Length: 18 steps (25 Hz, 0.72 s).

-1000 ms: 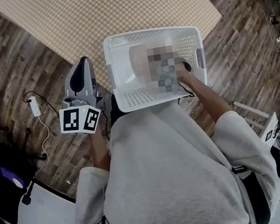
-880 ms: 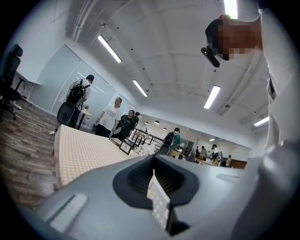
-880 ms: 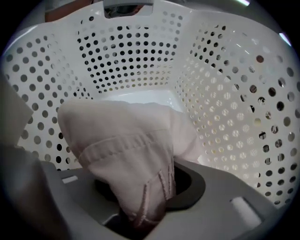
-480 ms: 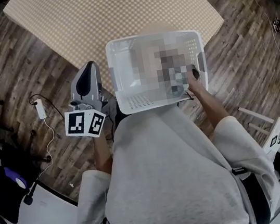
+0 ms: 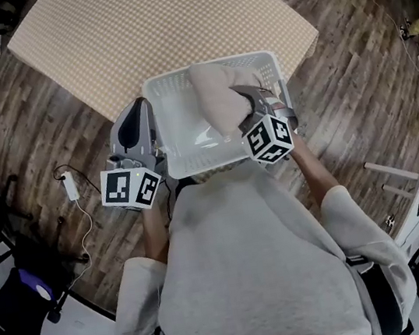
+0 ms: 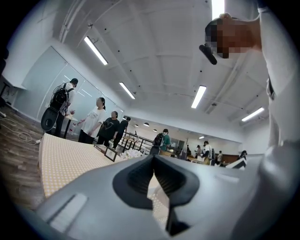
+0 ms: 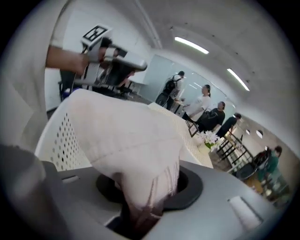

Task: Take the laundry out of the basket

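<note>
At near left, with forearm stretched forward, holding the grey left gripper (image 5: 136, 113) just beside the white perforated plastic basket (image 5: 159, 115), jaws pressed together on nothing. At near right, above the basket's rim, pinching with the right gripper (image 5: 249, 103) a pale pink soft cloth (image 5: 216, 94), draped over the basket's right part. Farther, touching the beige checked mat (image 5: 156, 29).

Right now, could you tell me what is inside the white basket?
A pale pink cloth, pinched in the right tongs. The basket is bare left of it; whatever lies beneath the cloth is covered.
</note>
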Motion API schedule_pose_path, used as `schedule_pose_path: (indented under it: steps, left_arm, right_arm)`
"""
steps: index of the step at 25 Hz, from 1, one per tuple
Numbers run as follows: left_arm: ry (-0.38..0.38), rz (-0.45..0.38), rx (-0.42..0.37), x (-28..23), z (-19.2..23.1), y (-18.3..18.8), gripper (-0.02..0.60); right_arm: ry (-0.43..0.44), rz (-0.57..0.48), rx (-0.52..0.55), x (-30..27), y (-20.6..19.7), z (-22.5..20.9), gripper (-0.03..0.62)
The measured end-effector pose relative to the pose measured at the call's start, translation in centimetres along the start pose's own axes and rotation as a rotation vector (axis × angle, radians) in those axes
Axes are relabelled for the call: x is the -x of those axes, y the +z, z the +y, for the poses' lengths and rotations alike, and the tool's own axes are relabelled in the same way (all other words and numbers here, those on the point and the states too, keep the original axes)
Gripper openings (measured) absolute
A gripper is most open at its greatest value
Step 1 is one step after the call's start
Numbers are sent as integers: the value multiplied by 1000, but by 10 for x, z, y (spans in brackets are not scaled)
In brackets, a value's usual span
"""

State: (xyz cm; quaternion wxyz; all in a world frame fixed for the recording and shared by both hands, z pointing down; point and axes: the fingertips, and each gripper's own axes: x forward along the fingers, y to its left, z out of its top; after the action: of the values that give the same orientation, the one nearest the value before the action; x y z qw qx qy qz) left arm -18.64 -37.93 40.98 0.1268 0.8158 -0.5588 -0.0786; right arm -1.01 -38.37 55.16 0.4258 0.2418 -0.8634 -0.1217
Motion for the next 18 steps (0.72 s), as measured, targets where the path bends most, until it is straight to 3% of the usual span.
schedule_pose_path:
  steps: [5,8,12,18]
  left_arm:
    - [-8,3,-52,-3,-36,7,11]
    - [2,14,-80,3,-53,7,11]
    - [8,17,-100,11,-70,1,11]
    - [-14,1,-121,26,-100,1,11]
  right_arm:
    - [53,-290,-544,34,15,-28,150]
    - [66,-445,-715,54,28,-42,150]
    - [69,-577,-807,72,39,-51,150]
    - [42,-583,-766,95,34,-37,150]
